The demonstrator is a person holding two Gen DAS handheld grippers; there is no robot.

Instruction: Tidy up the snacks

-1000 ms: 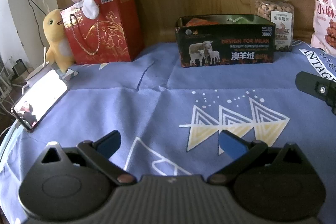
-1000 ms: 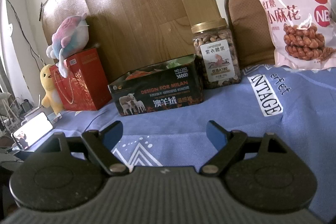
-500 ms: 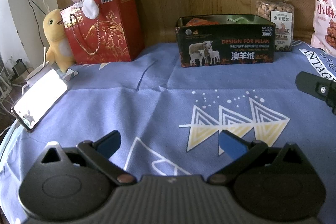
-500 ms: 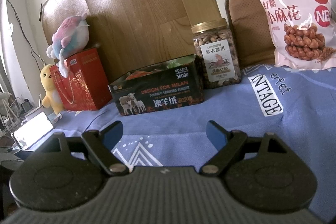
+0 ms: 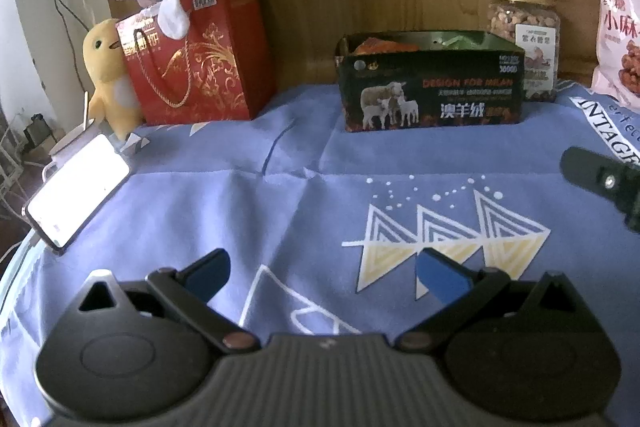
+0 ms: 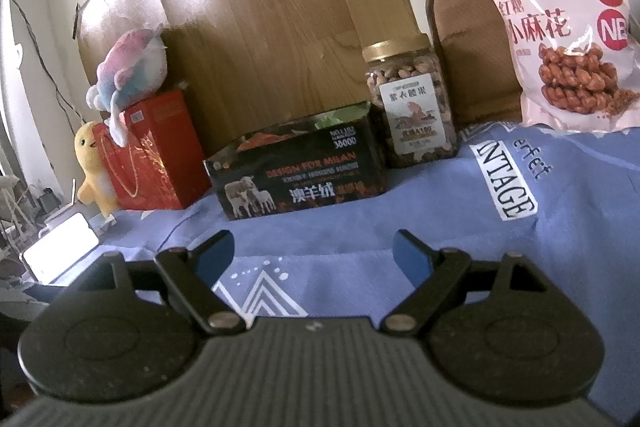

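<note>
A dark open box printed with sheep (image 5: 430, 83) (image 6: 298, 173) stands at the back of the blue cloth, with orange and green packets inside. A clear nut jar with a gold lid (image 5: 524, 39) (image 6: 410, 103) stands just right of it. A pink bag of twisted snacks (image 5: 614, 35) (image 6: 568, 27) leans at the far right. My left gripper (image 5: 322, 273) is open and empty, low over the cloth near its front. My right gripper (image 6: 312, 253) is open and empty; one of its black arms (image 5: 600, 179) shows at the right edge of the left wrist view.
A red gift bag (image 5: 196, 55) (image 6: 148, 151) with a pastel plush on top and a yellow duck plush (image 5: 106, 75) stand at the back left. A lit phone (image 5: 76, 187) lies at the cloth's left edge. A wooden board (image 6: 260, 19) stands behind.
</note>
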